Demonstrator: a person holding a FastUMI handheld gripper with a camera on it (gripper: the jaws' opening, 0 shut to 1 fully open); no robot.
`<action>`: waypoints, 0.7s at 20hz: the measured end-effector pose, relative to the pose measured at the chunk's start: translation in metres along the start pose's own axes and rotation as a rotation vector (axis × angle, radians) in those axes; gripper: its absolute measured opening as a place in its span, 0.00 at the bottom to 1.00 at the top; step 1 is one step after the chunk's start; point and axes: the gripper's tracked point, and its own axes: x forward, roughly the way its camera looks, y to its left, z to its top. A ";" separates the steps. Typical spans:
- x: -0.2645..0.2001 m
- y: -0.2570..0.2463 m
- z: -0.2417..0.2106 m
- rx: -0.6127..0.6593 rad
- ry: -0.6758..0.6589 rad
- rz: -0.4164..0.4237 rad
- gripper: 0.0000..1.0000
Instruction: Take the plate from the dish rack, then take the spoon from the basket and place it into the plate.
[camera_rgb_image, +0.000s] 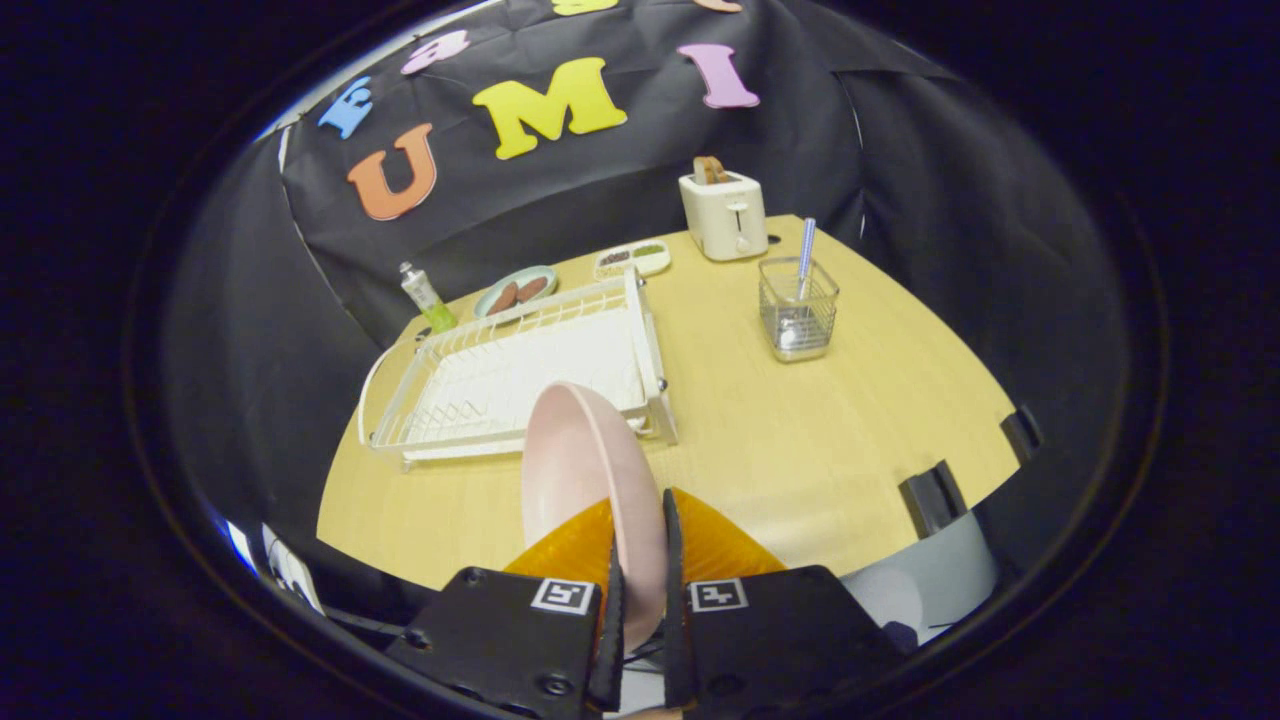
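Gripper view shows your gripper (640, 560) clamped on the pink plate (585, 470). Both fingers squeeze its rim, one on each side. The plate stands on its edge and sticks up in front of the fingers, off the tabletop (800, 440). You can see only its rim and one side, and its bottom part is hidden between the fingers.

Just behind the plate sits the white dish rack (520, 375). The plate covers the near corner of it.

Off to the right and farther back is the wire basket (797, 308). The spoon (803, 265) stands in it with its handle poking up. The spoon's bowl is hard to see through the wires.

Behind the basket is a toaster (723, 213) with something brown poking out of the top. Behind the rack are a small plate (516, 291), a little tray (632, 259) and a green tube (428, 298). What lies on the plate and tray is too small to tell.
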 end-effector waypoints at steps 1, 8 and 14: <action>0.009 -0.002 -0.007 0.003 0.016 0.004 0.21; 0.029 -0.010 -0.014 0.050 0.021 0.104 0.23; 0.038 -0.019 -0.014 -0.016 -0.016 0.098 0.30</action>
